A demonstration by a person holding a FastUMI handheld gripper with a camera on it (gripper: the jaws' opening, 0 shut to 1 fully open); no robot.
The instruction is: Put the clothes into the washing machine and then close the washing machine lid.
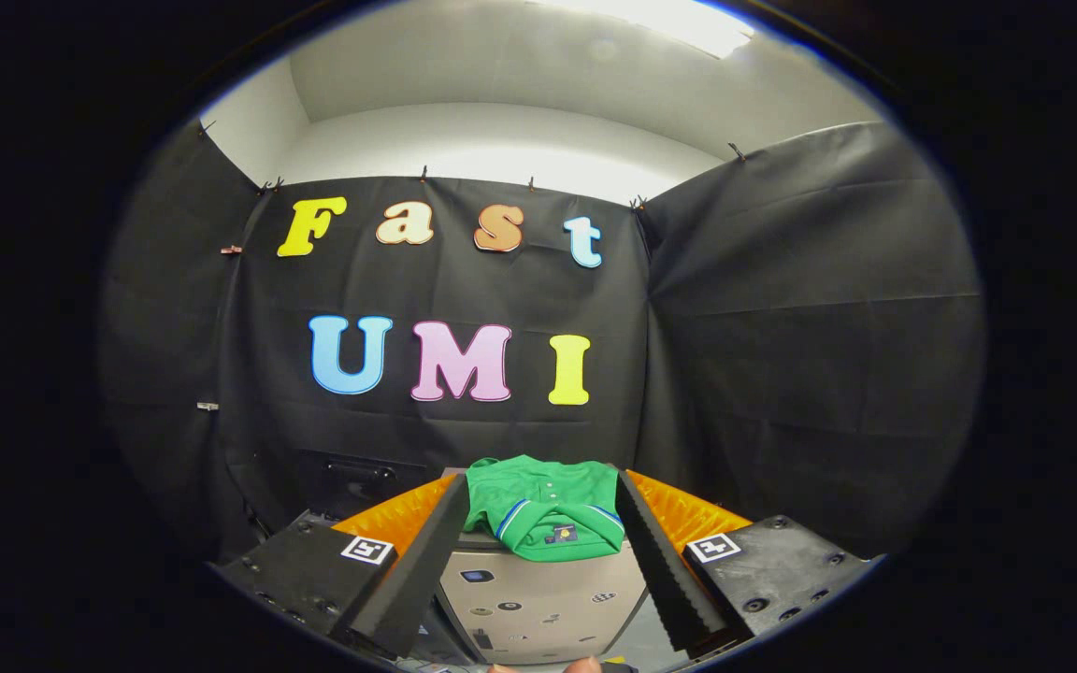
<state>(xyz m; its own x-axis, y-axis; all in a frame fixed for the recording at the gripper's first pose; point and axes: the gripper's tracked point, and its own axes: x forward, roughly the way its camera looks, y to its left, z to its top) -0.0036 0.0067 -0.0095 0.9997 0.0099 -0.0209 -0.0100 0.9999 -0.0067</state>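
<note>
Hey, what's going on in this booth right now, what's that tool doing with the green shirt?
A person is holding a two-finger tool aimed at a folded green shirt. The shirt lies on top of a pale washing machine, between the spread fingers and toward their far ends. The fingers are open and not pressing on the shirt, so nothing is gripped. The shirt is not yet inside the machine.

The hand-held two-finger gripper [543, 551] has two long fingers [422, 561] with sawtooth ridges along their inner faces. Each springs from a flat matte block studded with dark screws and bearing a small square black-and-white marker [367, 550]. Ribbed orange panels [403, 514] sit behind the blocks.
</note>
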